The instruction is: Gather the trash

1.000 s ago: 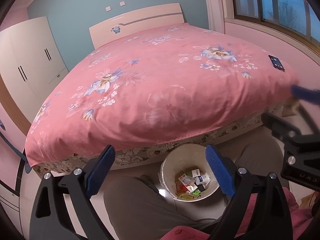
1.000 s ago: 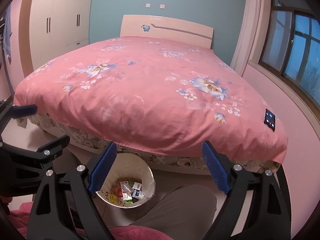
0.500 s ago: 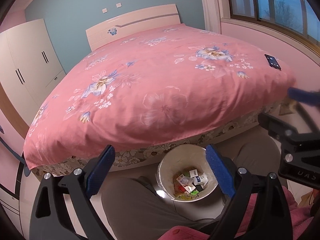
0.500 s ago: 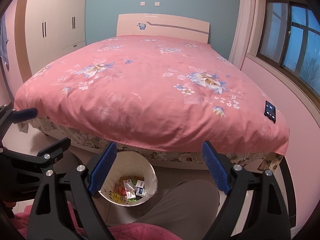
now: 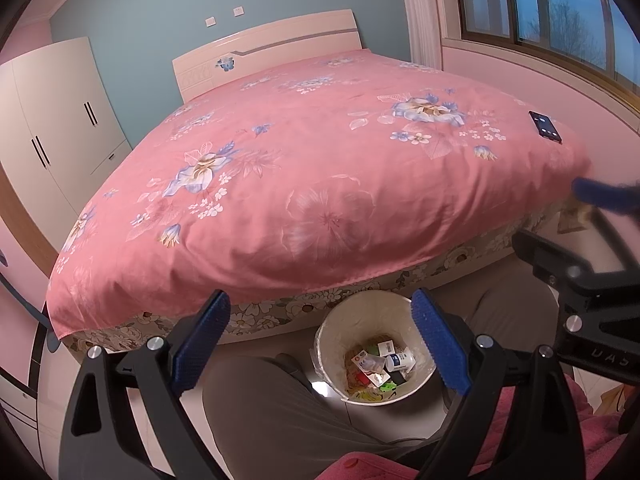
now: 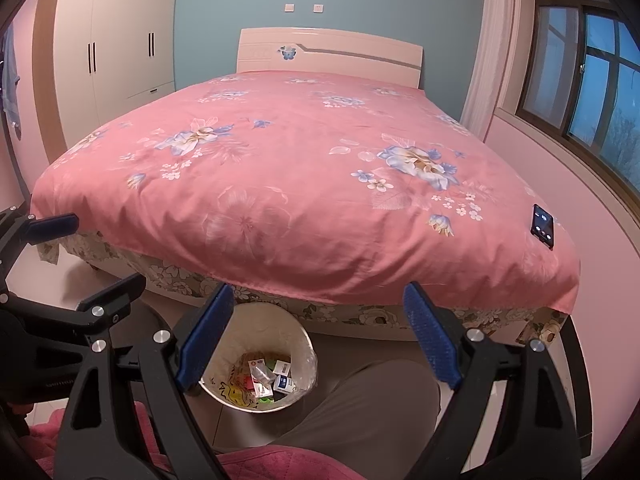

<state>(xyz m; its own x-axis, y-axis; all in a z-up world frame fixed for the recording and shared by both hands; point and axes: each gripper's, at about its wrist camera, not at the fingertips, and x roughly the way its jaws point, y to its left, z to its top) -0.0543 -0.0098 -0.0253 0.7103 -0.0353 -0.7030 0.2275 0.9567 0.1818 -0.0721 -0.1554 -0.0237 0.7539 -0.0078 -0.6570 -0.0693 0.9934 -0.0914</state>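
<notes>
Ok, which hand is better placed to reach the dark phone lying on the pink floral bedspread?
Right. The dark phone lies near the pink bedspread's right corner, on the right gripper's side; the left gripper sits farther left. Both are open and empty.

Both views tilt upward compared with a second ago. In the left wrist view the trash bin (image 5: 374,350) sits slightly lower and nearer the frame's centre, and the bed (image 5: 320,184) shifts down. In the right wrist view the bin (image 6: 260,360) drops lower, and the headboard (image 6: 328,54) and phone (image 6: 542,225) slide down too.
</notes>
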